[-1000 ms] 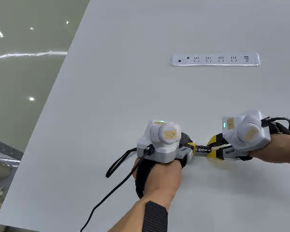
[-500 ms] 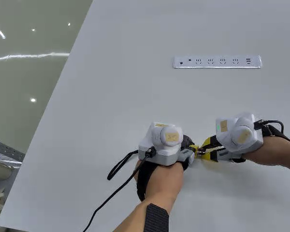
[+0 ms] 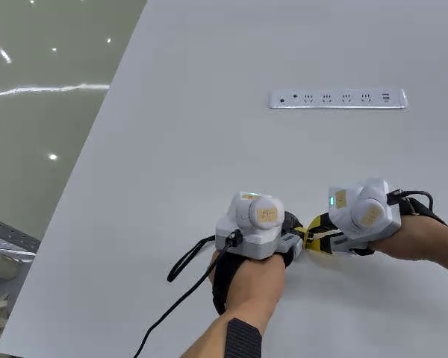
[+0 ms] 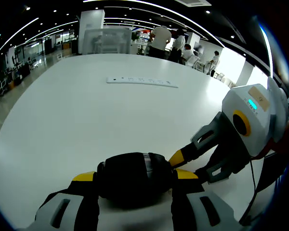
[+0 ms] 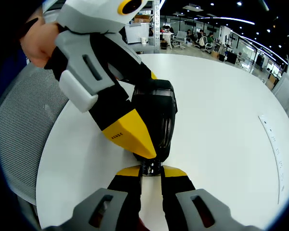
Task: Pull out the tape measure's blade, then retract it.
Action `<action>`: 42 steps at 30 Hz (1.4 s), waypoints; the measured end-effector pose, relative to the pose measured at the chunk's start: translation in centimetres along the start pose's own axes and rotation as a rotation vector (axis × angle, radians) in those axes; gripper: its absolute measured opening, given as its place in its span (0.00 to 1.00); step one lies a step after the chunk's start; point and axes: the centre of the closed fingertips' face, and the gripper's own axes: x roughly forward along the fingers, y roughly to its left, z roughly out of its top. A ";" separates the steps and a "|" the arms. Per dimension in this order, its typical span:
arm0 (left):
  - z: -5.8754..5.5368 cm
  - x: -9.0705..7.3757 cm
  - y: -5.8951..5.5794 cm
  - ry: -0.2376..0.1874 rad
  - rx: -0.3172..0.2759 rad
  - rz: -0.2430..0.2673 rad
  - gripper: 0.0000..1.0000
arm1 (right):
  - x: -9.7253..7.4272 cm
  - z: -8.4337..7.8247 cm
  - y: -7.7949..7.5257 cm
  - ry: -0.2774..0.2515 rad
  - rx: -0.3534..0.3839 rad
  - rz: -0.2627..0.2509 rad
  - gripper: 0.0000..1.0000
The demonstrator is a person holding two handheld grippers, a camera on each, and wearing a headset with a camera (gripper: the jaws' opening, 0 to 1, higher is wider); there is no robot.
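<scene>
1. Two tools meet nose to nose on the near part of the white desk [image 3: 209,112], at about 5 o'clock in the head view.
2. Left tool [image 4: 135,179]: its jaws are clamped around the black case of the tape measure [image 5: 156,113], which rests on the desk.
3. Right tool [image 5: 151,172], at 3 o'clock from the left one: its jaws are pinched together on the blade tip [image 5: 151,167], right at the case mouth.
4. Black cable [image 3: 181,261] trails from the left tool toward 7 o'clock.
5. White power strip [image 3: 337,98] lies far off at 1 o'clock, well apart.
</scene>
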 end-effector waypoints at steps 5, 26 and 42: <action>0.0 0.0 0.0 0.000 0.001 0.001 0.57 | 0.1 0.2 -0.1 -0.002 -0.010 0.000 0.11; 0.0 0.1 0.0 0.001 -0.002 0.002 0.58 | 0.3 0.5 -0.4 0.008 -0.019 -0.005 0.12; -0.1 -0.1 -0.1 0.013 0.027 -0.022 0.60 | 0.2 0.4 -0.8 0.020 -0.012 -0.049 0.17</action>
